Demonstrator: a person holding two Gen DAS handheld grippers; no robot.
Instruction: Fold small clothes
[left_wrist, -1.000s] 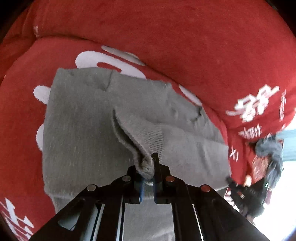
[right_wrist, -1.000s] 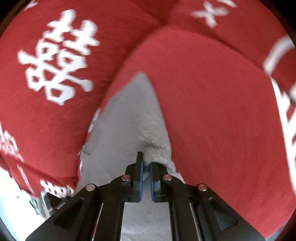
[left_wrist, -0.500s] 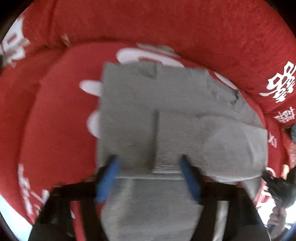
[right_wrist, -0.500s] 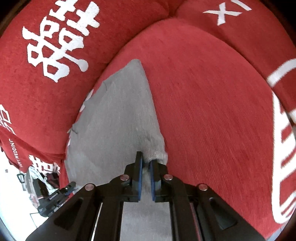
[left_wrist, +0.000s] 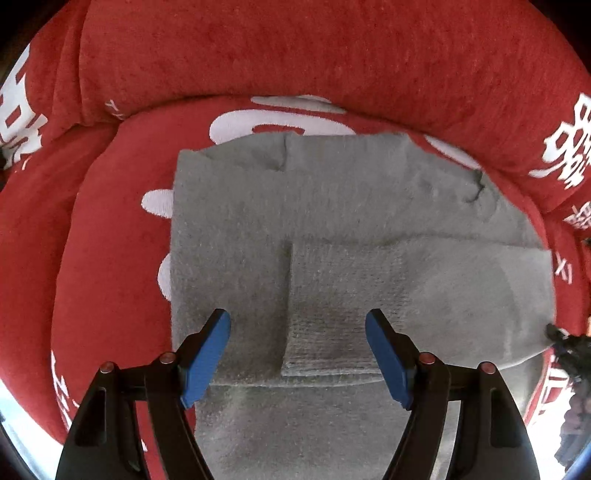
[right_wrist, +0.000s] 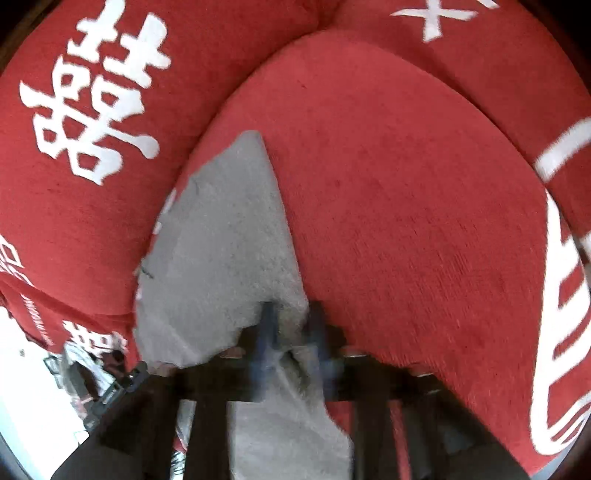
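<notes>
A grey knit garment (left_wrist: 332, 192) lies flat on the red seat cushion (left_wrist: 110, 258). One sleeve (left_wrist: 332, 295) is folded across it, its ribbed cuff ending near the middle. My left gripper (left_wrist: 297, 317) points straight down over that cuff, open, with its blue pads (left_wrist: 207, 350) clear on either side and nothing held. In the right wrist view the garment (right_wrist: 221, 240) runs away as a narrow grey wedge. My right gripper (right_wrist: 291, 317) is blurred at the garment's near edge. Its jaws are opening, with grey fabric in the gap between them.
Red back cushions (left_wrist: 295, 55) with white printed characters (right_wrist: 92, 99) rise behind and beside the seat. Bare red seat (right_wrist: 406, 203) stretches to the right of the garment. A pale floor (right_wrist: 22, 387) with dark clutter shows past the sofa's edge at lower left.
My left gripper let go of the sleeve cuff, which now lies flat on the garment, and its jaws spread wide. My right gripper's jaws have begun to part around the grey edge.
</notes>
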